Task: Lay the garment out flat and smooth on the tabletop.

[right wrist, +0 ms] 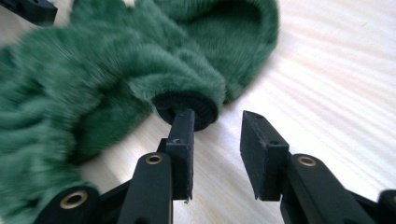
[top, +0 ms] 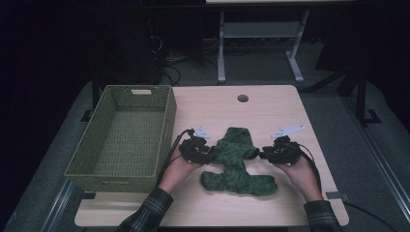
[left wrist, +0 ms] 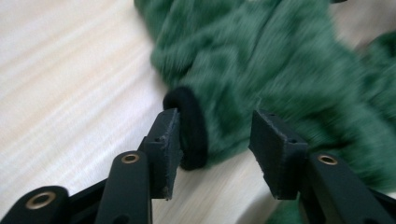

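- The left gripper point(left wrist: 212, 149) rises from the bottom edge, its two black jaws apart with a clear gap between them.
- A green fleece garment point(left wrist: 280, 70) fills the upper right, lying on the pale wooden table point(left wrist: 70, 70); it is blurred.
- A black cuff point(left wrist: 191, 128) ends one sleeve and lies just beside the left jaw, touching its inner face or nearly so.
- The right jaw stands against the green pile; whether it touches cannot be told.
- Bare table shows in the gap below the cuff.
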A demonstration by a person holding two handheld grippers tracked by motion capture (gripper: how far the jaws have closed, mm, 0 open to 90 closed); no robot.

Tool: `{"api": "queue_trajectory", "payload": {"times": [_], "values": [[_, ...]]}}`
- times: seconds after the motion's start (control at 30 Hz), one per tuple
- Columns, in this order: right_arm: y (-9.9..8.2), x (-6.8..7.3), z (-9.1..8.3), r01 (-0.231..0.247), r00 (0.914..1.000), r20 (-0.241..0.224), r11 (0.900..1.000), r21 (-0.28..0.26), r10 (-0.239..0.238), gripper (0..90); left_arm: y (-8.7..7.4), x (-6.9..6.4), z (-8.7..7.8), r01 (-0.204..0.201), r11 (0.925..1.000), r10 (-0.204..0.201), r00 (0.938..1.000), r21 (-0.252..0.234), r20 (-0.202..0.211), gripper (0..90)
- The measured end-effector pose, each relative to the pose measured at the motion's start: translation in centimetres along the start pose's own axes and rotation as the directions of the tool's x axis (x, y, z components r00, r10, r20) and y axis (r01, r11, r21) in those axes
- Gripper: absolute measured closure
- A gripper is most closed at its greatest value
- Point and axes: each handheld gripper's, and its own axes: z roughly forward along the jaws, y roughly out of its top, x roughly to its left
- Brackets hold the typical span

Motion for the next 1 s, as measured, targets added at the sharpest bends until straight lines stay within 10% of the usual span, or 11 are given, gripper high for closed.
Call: {"api": "queue_trajectory", "payload": {"times": [0.2,0.8,1.0], "values": [[1.5,-0.4,-1.5,-0.015,0.9999,0.001,0.9987,-0.049,0.016,64.1,2.4,0.7,-0.7,-0.005,0.9984,0.003,0.9997,-0.056,-0.024,52.7],[3.5,-3.4,6.6,-0.092,0.9957,-0.008,0.9952,0.032,0.092,65.1,5.0,3.3,5.2,-0.026,0.9994,0.025,0.9995,-0.025,-0.02,56.6],[3.5,-2.8,7.1,-0.076,0.9971,0.0,0.9969,0.022,0.076,79.3,4.8,3.3,6.0,-0.038,0.9992,0.038,0.9992,-0.008,-0.009,55.5]]}}
